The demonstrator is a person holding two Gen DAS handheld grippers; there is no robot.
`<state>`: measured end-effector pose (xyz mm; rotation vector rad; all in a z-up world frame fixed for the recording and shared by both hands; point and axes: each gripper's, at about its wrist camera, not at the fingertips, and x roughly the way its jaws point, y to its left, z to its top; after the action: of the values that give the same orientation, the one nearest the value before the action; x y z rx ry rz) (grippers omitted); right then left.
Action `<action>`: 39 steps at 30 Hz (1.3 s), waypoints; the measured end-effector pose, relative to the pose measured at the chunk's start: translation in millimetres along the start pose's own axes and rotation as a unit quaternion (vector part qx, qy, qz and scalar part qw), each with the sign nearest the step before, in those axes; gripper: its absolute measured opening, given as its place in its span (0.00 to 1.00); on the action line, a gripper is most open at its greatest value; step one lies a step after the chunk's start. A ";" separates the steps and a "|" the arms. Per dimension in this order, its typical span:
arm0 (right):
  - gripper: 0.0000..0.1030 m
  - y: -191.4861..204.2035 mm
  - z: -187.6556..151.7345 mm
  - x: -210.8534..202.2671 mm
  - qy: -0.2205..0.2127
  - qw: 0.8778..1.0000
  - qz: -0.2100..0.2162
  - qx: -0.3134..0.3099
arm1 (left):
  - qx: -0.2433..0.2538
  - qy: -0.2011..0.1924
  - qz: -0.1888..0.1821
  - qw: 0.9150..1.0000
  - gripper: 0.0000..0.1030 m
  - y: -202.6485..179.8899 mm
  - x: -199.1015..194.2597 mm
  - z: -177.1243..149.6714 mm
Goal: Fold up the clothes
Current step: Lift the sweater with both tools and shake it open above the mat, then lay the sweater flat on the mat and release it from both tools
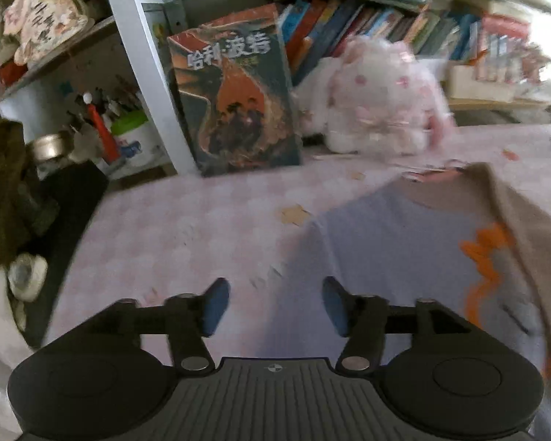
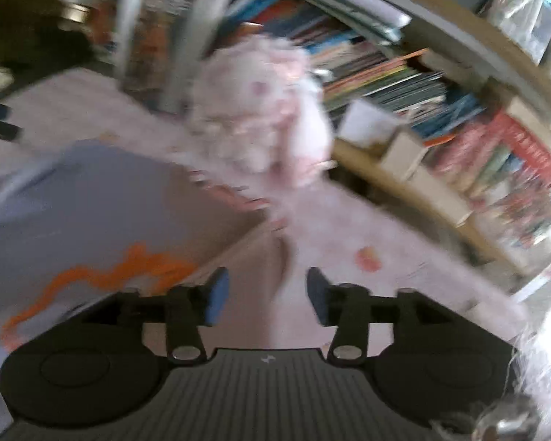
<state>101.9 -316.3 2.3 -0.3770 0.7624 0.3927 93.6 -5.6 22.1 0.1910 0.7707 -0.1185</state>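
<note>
Both views blurry. Left gripper (image 1: 273, 307) has its jaws apart, nothing between them, hovering over the near left edge of the shirt (image 1: 404, 242). The shirt is pale lavender with an orange print and lies on the pink tablecloth (image 1: 187, 220); a beige part is lifted at its right. Right gripper (image 2: 266, 296) is also spread wide and empty, over bare cloth just right of the shirt. Plush toy (image 1: 382, 99) and upright book (image 1: 235, 92) stand behind.

On the cover of the large book (image 1: 235, 95) stood upright on the table (image 1: 187, 220), the white Chinese title 哈利·波特 can be read in the left wrist view. Lettering on the shelved book spines (image 1: 367, 25) is too blurred to be made out in either view.
</note>
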 end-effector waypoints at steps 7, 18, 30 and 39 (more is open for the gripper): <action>0.59 64.5 -46.5 -46.6 0.032 0.998 0.060 0.007 | 0.006 0.029 -0.010 1.000 0.68 -30.8 -35.5 -63.1; 0.60 142.2 -79.6 -56.8 0.096 0.993 0.066 0.033 | 0.086 0.065 0.006 0.994 0.46 -59.6 -38.4 -113.6; 0.22 147.1 -90.9 -70.3 0.113 0.991 0.005 0.072 | -0.046 -0.001 0.185 0.982 0.04 122.0 -21.8 -49.9; 0.10 136.0 -90.1 -71.2 0.119 0.987 -0.028 0.106 | -0.136 -0.008 0.159 0.978 0.14 147.0 -12.4 -45.6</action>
<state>-61.9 -255.3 -31.1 -0.2463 1.0141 0.2134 79.7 148.1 17.6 0.0513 0.7224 0.2883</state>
